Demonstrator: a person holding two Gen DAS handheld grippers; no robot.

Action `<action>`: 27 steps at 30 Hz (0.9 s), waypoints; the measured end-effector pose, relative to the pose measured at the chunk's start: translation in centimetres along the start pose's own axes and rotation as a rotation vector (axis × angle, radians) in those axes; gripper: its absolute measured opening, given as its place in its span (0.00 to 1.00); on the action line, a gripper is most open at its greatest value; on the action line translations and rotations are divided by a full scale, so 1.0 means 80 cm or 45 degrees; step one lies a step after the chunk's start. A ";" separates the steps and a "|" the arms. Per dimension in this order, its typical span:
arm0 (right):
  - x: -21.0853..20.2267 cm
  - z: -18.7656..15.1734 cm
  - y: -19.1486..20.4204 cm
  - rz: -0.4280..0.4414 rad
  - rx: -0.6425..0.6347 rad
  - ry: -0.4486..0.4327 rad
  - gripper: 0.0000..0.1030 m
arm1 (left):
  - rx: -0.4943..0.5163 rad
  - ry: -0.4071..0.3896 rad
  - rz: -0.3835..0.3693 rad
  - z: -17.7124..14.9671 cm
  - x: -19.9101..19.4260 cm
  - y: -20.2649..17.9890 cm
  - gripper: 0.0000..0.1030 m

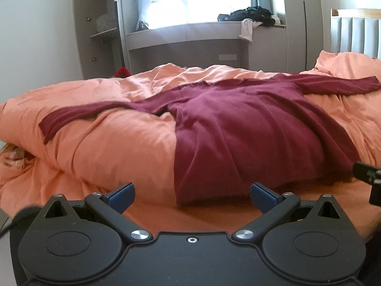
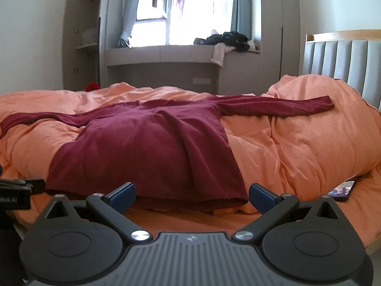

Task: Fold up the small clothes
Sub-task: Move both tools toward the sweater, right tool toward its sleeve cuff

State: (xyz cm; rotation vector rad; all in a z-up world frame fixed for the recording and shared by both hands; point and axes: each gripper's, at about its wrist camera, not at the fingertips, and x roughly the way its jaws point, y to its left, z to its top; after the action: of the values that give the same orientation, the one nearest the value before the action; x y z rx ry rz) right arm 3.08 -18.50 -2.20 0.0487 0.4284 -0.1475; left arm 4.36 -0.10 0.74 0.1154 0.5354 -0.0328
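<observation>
A dark red long-sleeved top [image 1: 238,124] lies spread flat on an orange duvet [image 1: 107,143], hem toward me and both sleeves stretched out sideways. It also shows in the right wrist view [image 2: 147,147]. My left gripper [image 1: 191,196] is open and empty, just short of the hem's left corner. My right gripper [image 2: 191,196] is open and empty, just short of the hem's right corner. Part of the right gripper shows at the edge of the left wrist view [image 1: 368,174].
A phone [image 2: 341,189] lies on the bed sheet to the right of the top. A padded headboard [image 2: 340,57] stands at the right. A window ledge [image 2: 166,52] with a pile of dark clothes [image 2: 226,39] is behind the bed. An open cupboard [image 1: 97,23] stands at the back left.
</observation>
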 end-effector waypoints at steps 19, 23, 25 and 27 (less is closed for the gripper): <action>0.140 0.117 -0.044 -0.093 -0.060 -0.038 1.00 | 0.020 -0.062 0.022 0.189 0.219 -0.014 1.00; 0.185 0.136 -0.074 -0.131 -0.050 -0.070 1.00 | 0.017 -0.052 0.007 0.207 0.279 -0.029 1.00; 0.204 0.144 -0.093 -0.158 -0.023 -0.102 1.00 | 0.004 -0.047 -0.009 0.215 0.305 -0.038 1.00; 0.222 0.152 -0.118 -0.174 0.010 -0.152 1.00 | -0.012 -0.033 -0.022 0.222 0.331 -0.050 1.00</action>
State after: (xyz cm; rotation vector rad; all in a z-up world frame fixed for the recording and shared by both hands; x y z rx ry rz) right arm 22.59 -31.14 1.26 0.0179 0.3119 -0.2850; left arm 35.93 -6.16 1.96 0.1013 0.5109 -0.0489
